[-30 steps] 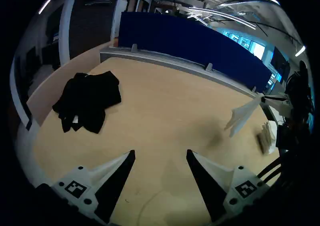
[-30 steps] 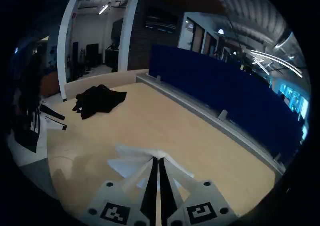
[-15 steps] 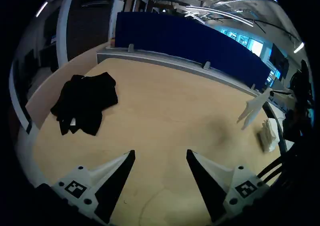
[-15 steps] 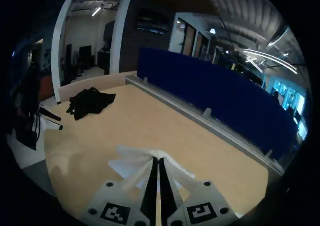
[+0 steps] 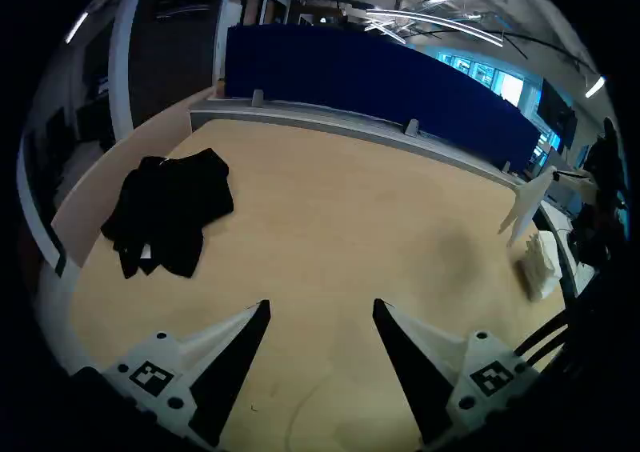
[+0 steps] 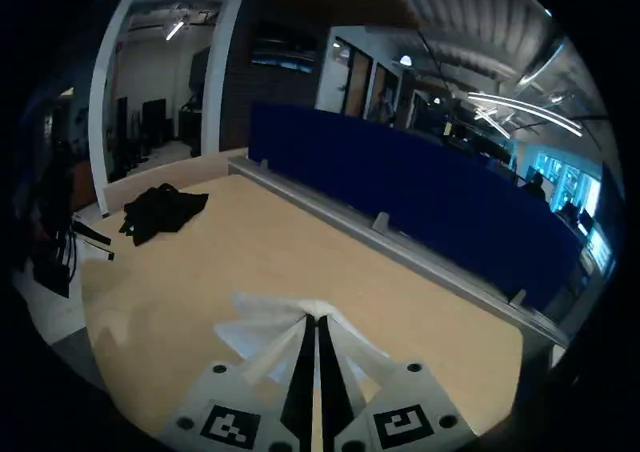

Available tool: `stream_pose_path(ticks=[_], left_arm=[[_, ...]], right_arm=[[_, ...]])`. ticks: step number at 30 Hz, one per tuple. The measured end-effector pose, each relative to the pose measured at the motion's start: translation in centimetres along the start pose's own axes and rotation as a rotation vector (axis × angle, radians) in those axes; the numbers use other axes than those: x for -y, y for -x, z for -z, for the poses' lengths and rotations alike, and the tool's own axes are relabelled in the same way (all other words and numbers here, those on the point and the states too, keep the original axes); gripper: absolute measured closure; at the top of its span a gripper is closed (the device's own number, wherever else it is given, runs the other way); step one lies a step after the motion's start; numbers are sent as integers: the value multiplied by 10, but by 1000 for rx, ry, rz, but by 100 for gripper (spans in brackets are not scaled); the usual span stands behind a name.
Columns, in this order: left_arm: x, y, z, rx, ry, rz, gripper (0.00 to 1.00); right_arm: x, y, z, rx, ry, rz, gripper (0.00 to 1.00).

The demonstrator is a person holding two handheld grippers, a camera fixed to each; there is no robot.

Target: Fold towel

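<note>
In the left gripper view, left tool (image 5: pixel 320 302) spread wide, nothing between the fingers, poised above the pale wooden table (image 5: pixel 344 204). Far off at the table's right edge, a white towel (image 5: pixel 528 208) dangling in the air from the right tool (image 5: pixel 570 177), clear of the tabletop, with a small pale folded stack (image 5: pixel 538 266) lying just below and beside it. Over on the left of the table, a crumpled black garment (image 5: pixel 168 212), well apart from the towel. Along the far edge, a blue partition (image 5: pixel 376 76). In the right gripper view, right tool (image 6: pixel 314 321) pinched tight on the white towel (image 6: pixel 268 320), both fingers pressing the cloth, folds fanning out to either side of the tips above the table (image 6: pixel 272 244). Farther back, the black garment (image 6: pixel 160 210) near the table's left corner, and the blue partition (image 6: pixel 416 184) beyond.
</note>
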State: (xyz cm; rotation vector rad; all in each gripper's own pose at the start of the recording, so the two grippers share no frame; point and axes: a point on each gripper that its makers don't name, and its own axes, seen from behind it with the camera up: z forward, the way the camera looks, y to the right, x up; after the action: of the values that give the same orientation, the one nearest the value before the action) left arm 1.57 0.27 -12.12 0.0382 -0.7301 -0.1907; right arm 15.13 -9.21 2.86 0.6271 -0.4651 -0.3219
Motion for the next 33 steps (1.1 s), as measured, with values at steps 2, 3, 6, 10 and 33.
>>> stream_pose_path(ticks=[2,3,6,10,33], left_arm=[[-2,0,-1,2,0,-2,5],[-3,0,-1,3,0,-3,5],[-5,-1,-3,5,0,-8,5],[-9,-2,-6,8,0,-15,5],[-29,-11,-20,23,-11,-45,5]], right_arm=[[-10,1,4,4,9,2,98],[-15,2,6,6,14,3,98],[-30,5,12,11,30,6,97],[-51,9,21,19,47,5,97],[-160,30,63,50,153,-6,98]])
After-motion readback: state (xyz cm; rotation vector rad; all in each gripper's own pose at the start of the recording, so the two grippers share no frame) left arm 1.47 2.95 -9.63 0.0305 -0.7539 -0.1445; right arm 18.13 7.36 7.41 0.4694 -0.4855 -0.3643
